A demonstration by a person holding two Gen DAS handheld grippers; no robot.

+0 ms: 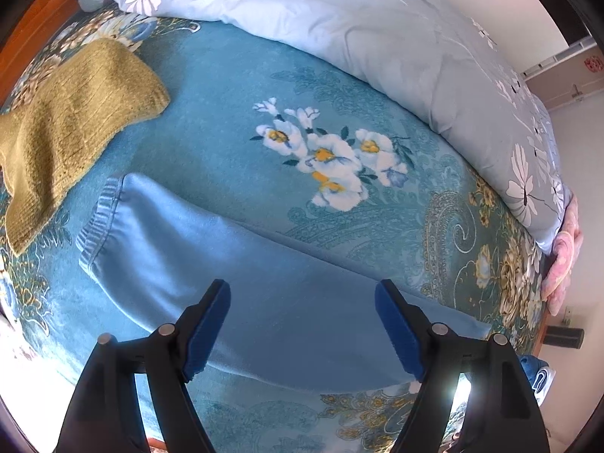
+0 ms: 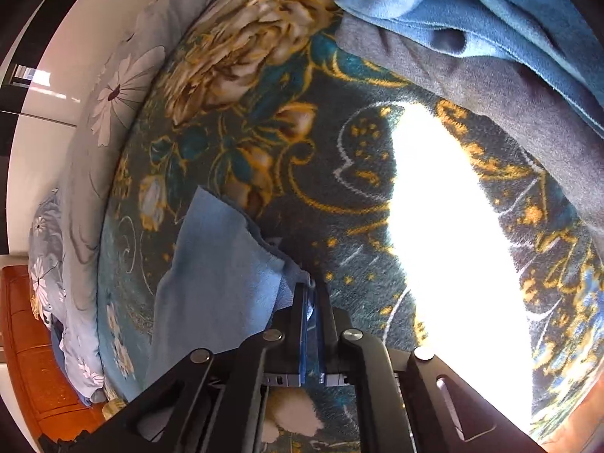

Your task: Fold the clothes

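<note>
A light blue garment [image 1: 234, 283] with a ribbed cuff lies flat on the teal floral bedspread [image 1: 211, 98]. My left gripper [image 1: 302, 290] is open and empty, hovering just above the garment's middle. In the right wrist view my right gripper [image 2: 311, 283] is shut on the edge of the light blue garment [image 2: 215, 260], which trails off to the left over the bedspread [image 2: 287, 173]. An olive knit sweater [image 1: 71, 120] lies at the left of the bed.
A pale floral duvet [image 1: 377, 26] is bunched along the far side of the bed. A grey cloth [image 2: 490, 90] and a blue towel-like cloth [image 2: 434, 3] lie at the upper right of the right wrist view. An orange wooden headboard [image 2: 34, 343] stands at lower left.
</note>
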